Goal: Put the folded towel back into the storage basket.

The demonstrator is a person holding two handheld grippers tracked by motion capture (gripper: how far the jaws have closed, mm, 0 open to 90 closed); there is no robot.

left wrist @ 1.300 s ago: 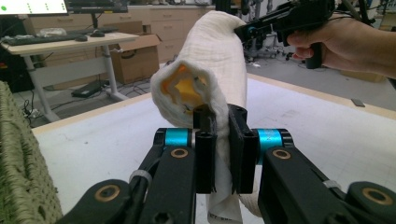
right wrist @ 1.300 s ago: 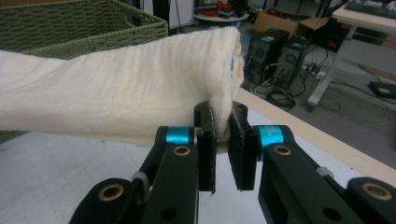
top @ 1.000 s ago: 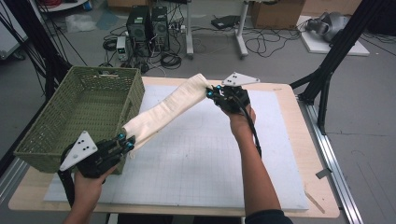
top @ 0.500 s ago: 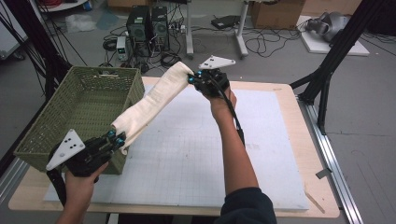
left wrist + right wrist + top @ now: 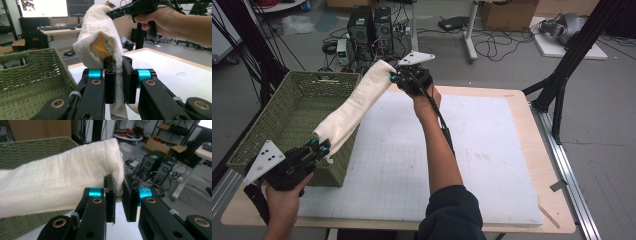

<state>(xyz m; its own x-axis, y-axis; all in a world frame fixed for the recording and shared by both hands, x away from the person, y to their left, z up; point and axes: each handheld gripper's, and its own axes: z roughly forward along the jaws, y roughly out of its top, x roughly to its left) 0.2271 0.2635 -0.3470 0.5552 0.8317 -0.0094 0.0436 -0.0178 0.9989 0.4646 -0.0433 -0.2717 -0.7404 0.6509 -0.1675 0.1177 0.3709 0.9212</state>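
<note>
Currently both grippers' jaws are nearly closed on opposite ends of a folded white towel (image 5: 354, 106), left gripper (image 5: 316, 148) low, right gripper (image 5: 401, 77) high beside the green basket (image 5: 287, 125); the thin pinch between the right jaws might slip, likely dropping that end outside it.

Grey floor (image 5: 607, 125), tangled cables (image 5: 497, 47), two computer towers (image 5: 372, 25), cardboard boxes (image 5: 504, 12), black frame legs (image 5: 572, 55)

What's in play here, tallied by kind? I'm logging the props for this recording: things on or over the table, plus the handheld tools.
Green woven basket: 1
Cream folded towel, held at both ends: 1
White gridded mat: 1
Handheld tools, left tool and right tool: 2
Total: 5
</note>
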